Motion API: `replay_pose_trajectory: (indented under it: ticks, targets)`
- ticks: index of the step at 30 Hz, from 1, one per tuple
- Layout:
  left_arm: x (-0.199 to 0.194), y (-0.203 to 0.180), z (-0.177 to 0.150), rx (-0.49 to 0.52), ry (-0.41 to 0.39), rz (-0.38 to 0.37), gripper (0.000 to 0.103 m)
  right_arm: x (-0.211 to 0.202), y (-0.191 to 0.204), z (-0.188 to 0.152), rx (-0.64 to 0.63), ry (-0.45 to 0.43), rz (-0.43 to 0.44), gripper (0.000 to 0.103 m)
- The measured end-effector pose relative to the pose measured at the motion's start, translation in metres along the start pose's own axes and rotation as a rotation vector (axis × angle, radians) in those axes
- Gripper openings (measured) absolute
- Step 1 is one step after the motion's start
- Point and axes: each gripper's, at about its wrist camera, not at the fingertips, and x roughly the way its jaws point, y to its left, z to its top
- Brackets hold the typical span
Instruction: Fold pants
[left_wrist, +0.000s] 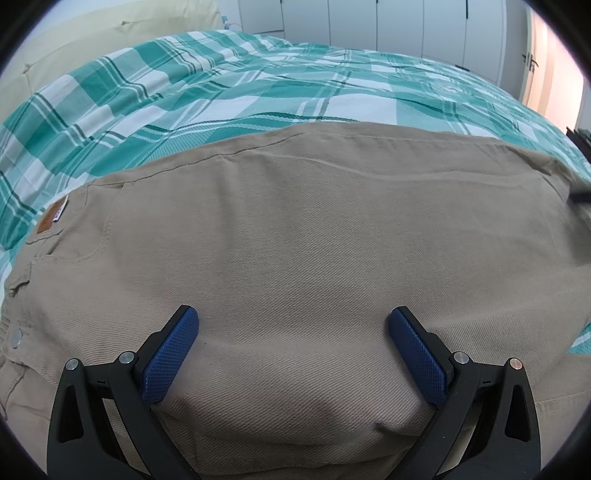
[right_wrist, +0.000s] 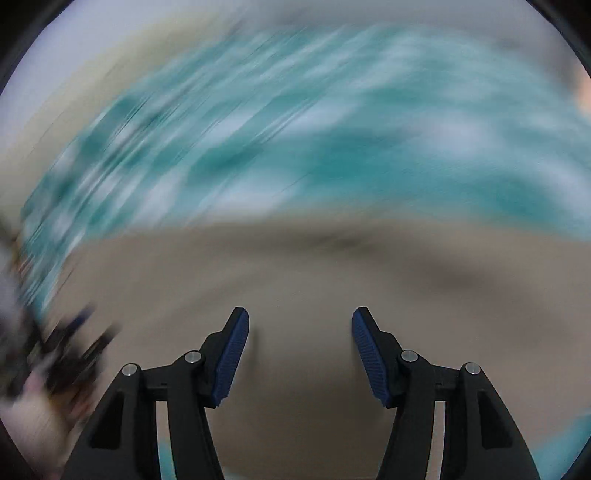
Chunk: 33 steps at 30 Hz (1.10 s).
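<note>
Left wrist view: we hold the left gripper (left_wrist: 293, 325) low over the khaki pants (left_wrist: 295, 229), which lie spread on a bed covered with a teal-and-white plaid bedspread (left_wrist: 207, 85); its jaws stand wide, and a soft hump of cloth rises between the blue pads (left_wrist: 173, 358) without being pinched, so we judge this hand is set to steady or take a fold rather than carry anything; the pads seem to rest at the fabric, though we cannot tell how firmly. The pants look like sturdy twill, mostly smooth with shallow creases; a brown label patch (left_wrist: 50, 218) sits at the left near the waistband, a curved pocket seam runs beside it, and metal snaps (left_wrist: 15, 338) show at the left edge; the far hem line lies straight against the plaid, which suggests one fold is already laid. A pale headboard (left_wrist: 92, 33) and white cupboard doors (left_wrist: 369, 26) stand beyond the bed. From the right wrist, everything past the tool smears with motion; we make out only tan cloth below and teal above; the right gripper (right_wrist: 301, 325) hangs over the tan with jaws apart and nothing between them, likely placed to seek the next edge to lift.
</note>
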Motion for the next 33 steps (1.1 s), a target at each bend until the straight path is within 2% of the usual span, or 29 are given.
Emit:
replay_pose_trajectory:
  ticks: [1,4,6,8,10,13,16,17,19,20,22,24,25,26,27,29,31,33]
  targets:
    - [0.0,0.0,0.0,-0.001,0.0,-0.001,0.102,0.019,0.029,-0.008,-0.06,0.064,0.056,0.059]
    - [0.0,0.001,-0.001,-0.004,-0.004,-0.005,0.102,0.034,0.106,-0.043,-0.323,0.137,0.152,0.059]
    - [0.0,0.001,-0.001,-0.006,-0.005,-0.006,0.102,0.027,0.128,-0.054,-0.411,0.159,0.197,0.058]
    - [0.0,0.001,-0.001,-0.006,-0.005,-0.006,0.102,0.018,0.121,-0.052,-0.436,0.138,0.171,0.058]
    - [0.0,0.001,-0.002,-0.005,-0.005,-0.006,0.102,0.01,0.088,-0.04,-0.371,0.113,0.098,0.058]
    - [0.0,0.001,-0.002,-0.005,-0.006,-0.006,0.102,-0.011,-0.015,-0.022,-0.104,0.079,-0.052,0.06]
    - [0.0,0.001,-0.002,-0.005,-0.006,-0.006,0.102,-0.048,-0.124,-0.037,0.168,0.0,-0.171,0.057]
    - [0.0,0.001,-0.002,-0.006,-0.006,-0.007,0.102,-0.061,-0.14,-0.039,0.214,-0.019,-0.207,0.056]
    - [0.0,0.001,-0.002,-0.005,-0.006,-0.006,0.102,-0.09,-0.169,-0.06,0.318,-0.052,-0.333,0.057]
    - [0.0,0.001,-0.002,-0.005,-0.006,-0.006,0.102,-0.103,-0.171,-0.069,0.341,-0.065,-0.383,0.057]
    - [0.0,0.001,-0.001,-0.003,0.005,-0.006,0.102,-0.12,-0.144,-0.084,0.311,-0.087,-0.416,0.058]
    - [-0.002,-0.001,0.005,0.009,0.037,0.01,0.102,-0.132,-0.095,-0.103,0.219,-0.102,-0.367,0.058]
    - [-0.009,-0.002,0.009,0.006,0.066,0.025,0.101,-0.135,-0.057,-0.117,0.153,-0.106,-0.316,0.058]
    - [-0.019,-0.003,0.012,-0.007,0.077,0.007,0.101,-0.132,-0.026,-0.127,0.105,-0.103,-0.272,0.058]
    - [-0.041,-0.004,0.013,-0.023,0.071,-0.067,0.101,-0.135,-0.006,-0.138,0.068,-0.102,-0.235,0.058]
    - [-0.073,-0.011,0.008,0.002,0.065,-0.161,0.102,-0.128,0.053,-0.165,-0.017,-0.094,-0.131,0.058]
    - [-0.105,-0.025,-0.01,0.075,0.081,-0.226,0.102,-0.114,0.103,-0.191,-0.077,-0.069,-0.019,0.058]
    - [-0.12,-0.037,-0.04,0.165,0.146,-0.266,0.102,-0.093,0.137,-0.221,-0.098,-0.024,0.056,0.058]
